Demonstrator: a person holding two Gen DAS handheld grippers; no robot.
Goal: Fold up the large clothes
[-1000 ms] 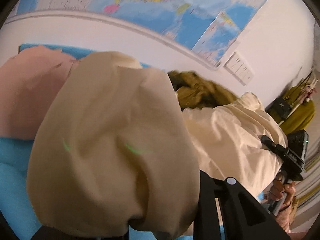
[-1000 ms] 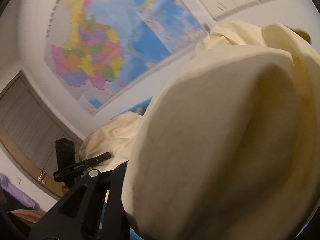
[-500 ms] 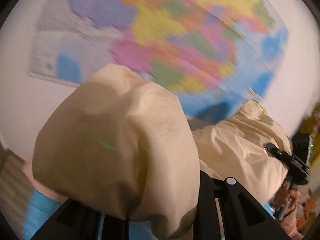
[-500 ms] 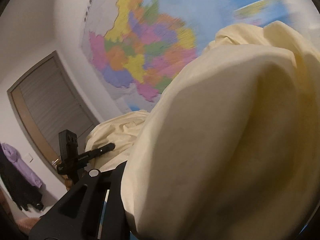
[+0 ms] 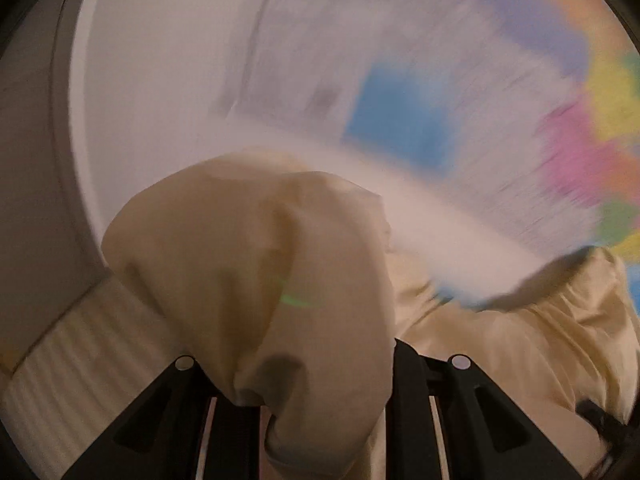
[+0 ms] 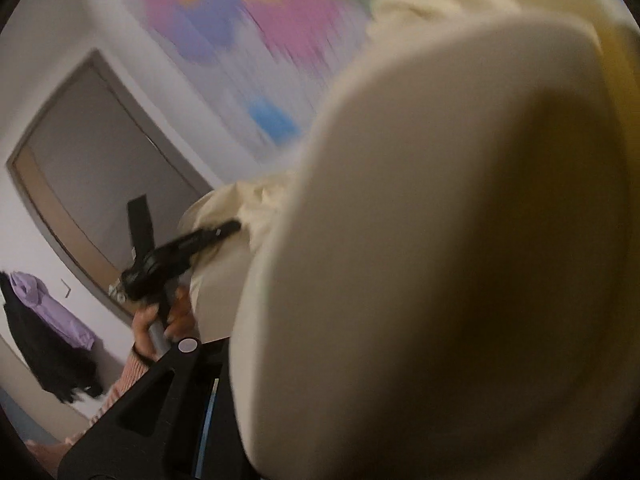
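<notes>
Up by the wall map [image 5: 520,92], each claw grips a bunch of the cream garment [image 5: 256,264]. No fold shows yet; all folding remains.

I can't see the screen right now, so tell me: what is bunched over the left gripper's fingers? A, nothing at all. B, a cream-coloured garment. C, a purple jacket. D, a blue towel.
B: in the left wrist view, the cream garment is draped over and bunched between the black fingers of the left gripper, and it stretches on toward the right side of the picture.
</notes>
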